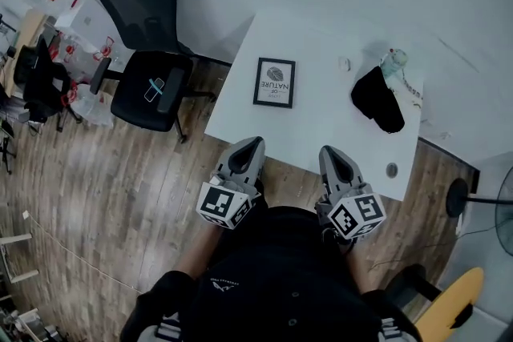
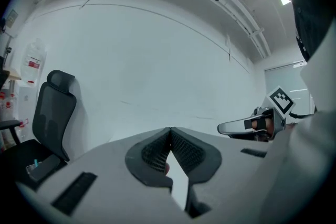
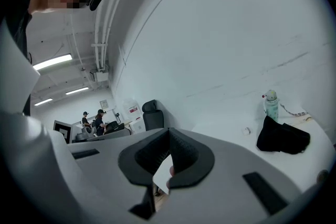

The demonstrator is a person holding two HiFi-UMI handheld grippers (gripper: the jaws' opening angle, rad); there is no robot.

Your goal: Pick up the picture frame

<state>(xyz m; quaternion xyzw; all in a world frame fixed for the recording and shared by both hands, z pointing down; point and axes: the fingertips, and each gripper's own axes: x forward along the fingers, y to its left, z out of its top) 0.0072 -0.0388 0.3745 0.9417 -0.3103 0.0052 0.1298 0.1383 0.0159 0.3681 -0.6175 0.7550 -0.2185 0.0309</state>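
The picture frame point(image 1: 274, 82), black-edged with a white print, lies flat on the white table point(image 1: 321, 120) towards its left side. My left gripper point(image 1: 255, 142) hovers at the table's near edge, just short of the frame, jaws shut and holding nothing. My right gripper point(image 1: 327, 150) is beside it over the near edge, also shut and empty. In the left gripper view the pads of the left gripper point(image 2: 170, 129) meet at the tip, and the right gripper point(image 2: 247, 126) shows off to the right. In the right gripper view the right gripper point(image 3: 168, 131) is closed. Neither gripper view shows the frame.
A black pouch point(image 1: 378, 100) and a pale bottle point(image 1: 393, 60) sit at the table's right end, with a small white object point(image 1: 345, 64) nearby. A black office chair point(image 1: 148, 52) stands left of the table. A yellow chair point(image 1: 449, 304) and a fan point(image 1: 503, 212) are on the right.
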